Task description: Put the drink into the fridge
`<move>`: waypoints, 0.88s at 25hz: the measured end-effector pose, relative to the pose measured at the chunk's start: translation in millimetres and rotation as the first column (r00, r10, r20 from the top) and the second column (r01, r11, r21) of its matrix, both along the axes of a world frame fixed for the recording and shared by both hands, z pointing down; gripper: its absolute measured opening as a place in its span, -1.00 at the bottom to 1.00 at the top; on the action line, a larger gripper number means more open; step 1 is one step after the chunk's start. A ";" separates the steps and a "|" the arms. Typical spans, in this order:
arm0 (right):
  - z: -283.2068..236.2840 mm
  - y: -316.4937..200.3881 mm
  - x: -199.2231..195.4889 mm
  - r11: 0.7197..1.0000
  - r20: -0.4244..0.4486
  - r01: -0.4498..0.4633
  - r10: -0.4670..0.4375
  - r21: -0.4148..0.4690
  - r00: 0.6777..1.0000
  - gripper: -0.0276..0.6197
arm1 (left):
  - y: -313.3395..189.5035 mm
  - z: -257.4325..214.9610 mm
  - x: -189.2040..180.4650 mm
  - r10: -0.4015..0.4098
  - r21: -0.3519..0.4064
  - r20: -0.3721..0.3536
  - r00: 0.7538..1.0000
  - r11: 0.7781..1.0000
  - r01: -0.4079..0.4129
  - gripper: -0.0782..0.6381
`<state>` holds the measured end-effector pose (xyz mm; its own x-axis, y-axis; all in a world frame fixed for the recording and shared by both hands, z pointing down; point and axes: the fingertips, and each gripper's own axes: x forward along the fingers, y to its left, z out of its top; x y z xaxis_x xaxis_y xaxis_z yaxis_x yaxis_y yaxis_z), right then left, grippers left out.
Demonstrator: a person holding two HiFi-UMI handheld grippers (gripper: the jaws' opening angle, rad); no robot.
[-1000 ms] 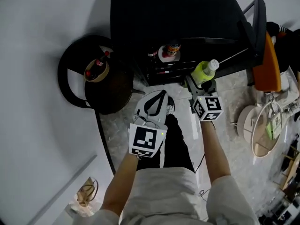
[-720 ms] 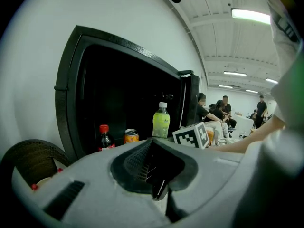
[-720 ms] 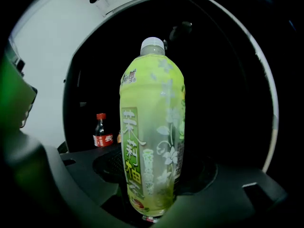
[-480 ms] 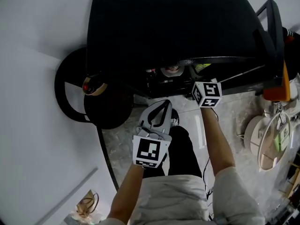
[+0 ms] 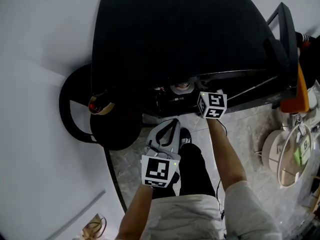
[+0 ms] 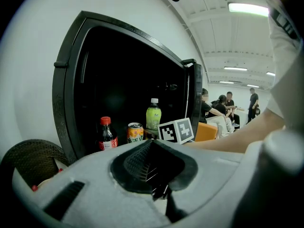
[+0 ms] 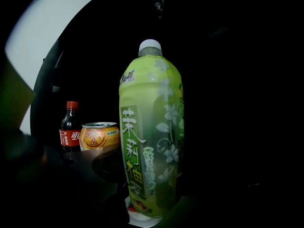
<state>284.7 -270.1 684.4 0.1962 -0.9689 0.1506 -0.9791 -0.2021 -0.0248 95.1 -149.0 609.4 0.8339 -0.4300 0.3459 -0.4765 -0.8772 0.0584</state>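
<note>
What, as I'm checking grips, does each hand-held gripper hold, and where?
Right hand-held gripper: the green tea bottle, by its lower body. Left hand-held gripper: nothing; jaws together.

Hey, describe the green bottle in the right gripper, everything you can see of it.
The green bottle is translucent plastic holding pale yellow-green drink, with a white screw cap and a green label of white flowers and Chinese characters. It is upright at the dark fridge opening, gripped low down by the right gripper. An orange can and a cola bottle stand to its left, apart from it.
</note>
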 end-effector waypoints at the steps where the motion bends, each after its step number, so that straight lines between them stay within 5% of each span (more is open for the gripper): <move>1: -0.5 -0.2 1.6 1.000 0.009 -0.010 0.010 -0.008 1.000 -0.08 | 0.1 -1.5 0.2 0.001 0.001 0.001 1.000 1.000 -0.001 -0.76; 14: -59.4 116.3 -54.3 0.991 0.061 -0.092 0.099 -0.102 0.993 -0.06 | 47.7 -66.8 -52.2 0.019 -0.028 0.001 1.000 0.999 -0.019 -0.76; 22: -129.4 195.3 -136.9 0.997 0.141 -0.022 0.032 -0.070 0.990 -0.07 | 94.1 -119.6 -77.6 -0.041 -0.059 -0.048 0.998 0.998 0.038 -0.76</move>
